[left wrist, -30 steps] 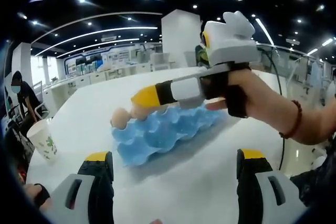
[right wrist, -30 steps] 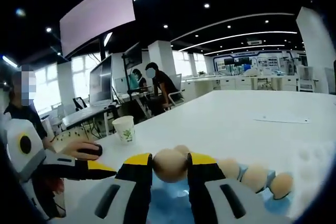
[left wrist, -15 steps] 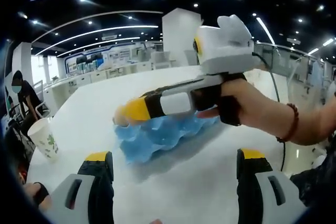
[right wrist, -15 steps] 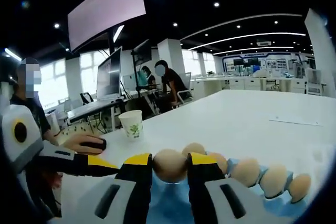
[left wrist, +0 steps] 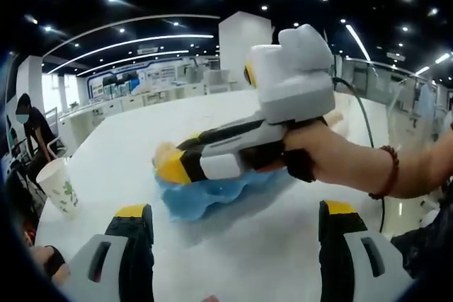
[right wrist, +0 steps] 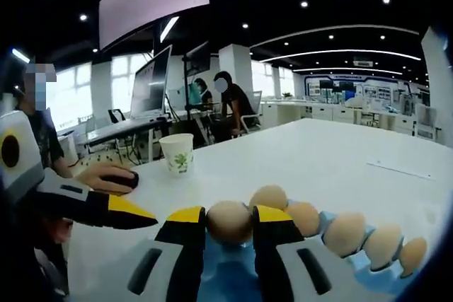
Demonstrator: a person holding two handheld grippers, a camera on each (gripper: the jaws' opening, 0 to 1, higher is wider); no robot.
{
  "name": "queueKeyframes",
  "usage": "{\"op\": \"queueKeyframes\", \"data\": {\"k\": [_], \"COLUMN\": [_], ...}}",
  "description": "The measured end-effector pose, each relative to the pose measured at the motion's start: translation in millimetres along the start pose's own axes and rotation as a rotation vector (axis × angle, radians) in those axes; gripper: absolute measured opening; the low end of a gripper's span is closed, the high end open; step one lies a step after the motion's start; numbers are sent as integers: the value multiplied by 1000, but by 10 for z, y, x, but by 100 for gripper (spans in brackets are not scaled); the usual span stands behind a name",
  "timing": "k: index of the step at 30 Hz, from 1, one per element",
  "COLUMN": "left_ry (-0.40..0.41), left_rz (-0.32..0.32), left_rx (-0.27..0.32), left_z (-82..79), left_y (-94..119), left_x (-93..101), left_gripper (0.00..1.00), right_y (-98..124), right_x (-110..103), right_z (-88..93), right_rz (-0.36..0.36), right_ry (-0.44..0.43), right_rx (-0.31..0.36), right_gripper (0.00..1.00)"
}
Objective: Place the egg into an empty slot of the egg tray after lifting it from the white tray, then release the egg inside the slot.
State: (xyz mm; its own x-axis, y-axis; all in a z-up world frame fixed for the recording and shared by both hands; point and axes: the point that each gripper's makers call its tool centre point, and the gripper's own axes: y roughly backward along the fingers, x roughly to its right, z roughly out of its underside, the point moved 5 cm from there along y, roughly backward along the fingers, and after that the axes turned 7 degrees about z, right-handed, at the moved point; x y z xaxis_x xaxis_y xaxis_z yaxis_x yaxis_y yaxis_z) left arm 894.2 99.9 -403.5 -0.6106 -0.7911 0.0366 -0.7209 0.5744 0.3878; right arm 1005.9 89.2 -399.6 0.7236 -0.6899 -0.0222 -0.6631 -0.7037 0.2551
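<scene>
My right gripper [right wrist: 229, 225] is shut on a tan egg [right wrist: 228, 220], held just over the blue egg tray [right wrist: 241, 277]. A row of several eggs [right wrist: 345, 232] sits along the tray's far edge. In the left gripper view the right gripper [left wrist: 172, 167] reaches in from the right, held by a hand, with its yellow tips low over the left end of the blue egg tray [left wrist: 205, 195]. My left gripper [left wrist: 237, 221] stands open near the table's front, with nothing between its jaws. The left gripper [right wrist: 131, 213] also shows at the left of the right gripper view.
A paper cup [left wrist: 59, 187] stands near the table's left edge, the paper cup [right wrist: 176, 155] beyond the tray in the right gripper view. A hand rests on a black mouse [right wrist: 126, 182]. People sit at desks with monitors behind. A sheet of paper [right wrist: 396, 169] lies farther along the white table.
The right gripper has swung left and lower over the blue tray with the egg still in it; its body now hides more of the tray. My left gripper has stayed put.
</scene>
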Motion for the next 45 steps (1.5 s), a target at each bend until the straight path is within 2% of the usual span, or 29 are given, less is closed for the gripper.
{"op": "queueKeyframes", "data": {"k": [13, 25, 29, 32, 43, 45], "left_ry": [9, 7, 8, 8, 10, 13], "left_rz": [-1, -1, 1, 3, 6, 7], "left_rx": [2, 3, 7, 7, 16, 17], "left_z": [11, 14, 12, 13, -18, -22], "left_y": [5, 1, 1, -12, -31, -30], "left_x": [-111, 10, 0, 34, 103, 25], "left_gripper": [99, 100, 100, 100, 100, 100], "right_y": [-55, -2, 68, 124, 306, 351], "right_x": [-2, -22, -13, 9, 140, 169], "right_z": [65, 70, 25, -24, -72, -77], "right_rz": [21, 3, 6, 13, 65, 76], "right_ry": [33, 10, 8, 8, 19, 20], "right_rx": [-11, 15, 46, 79, 103, 101], "right_gripper": [28, 26, 27, 32, 55, 60]}}
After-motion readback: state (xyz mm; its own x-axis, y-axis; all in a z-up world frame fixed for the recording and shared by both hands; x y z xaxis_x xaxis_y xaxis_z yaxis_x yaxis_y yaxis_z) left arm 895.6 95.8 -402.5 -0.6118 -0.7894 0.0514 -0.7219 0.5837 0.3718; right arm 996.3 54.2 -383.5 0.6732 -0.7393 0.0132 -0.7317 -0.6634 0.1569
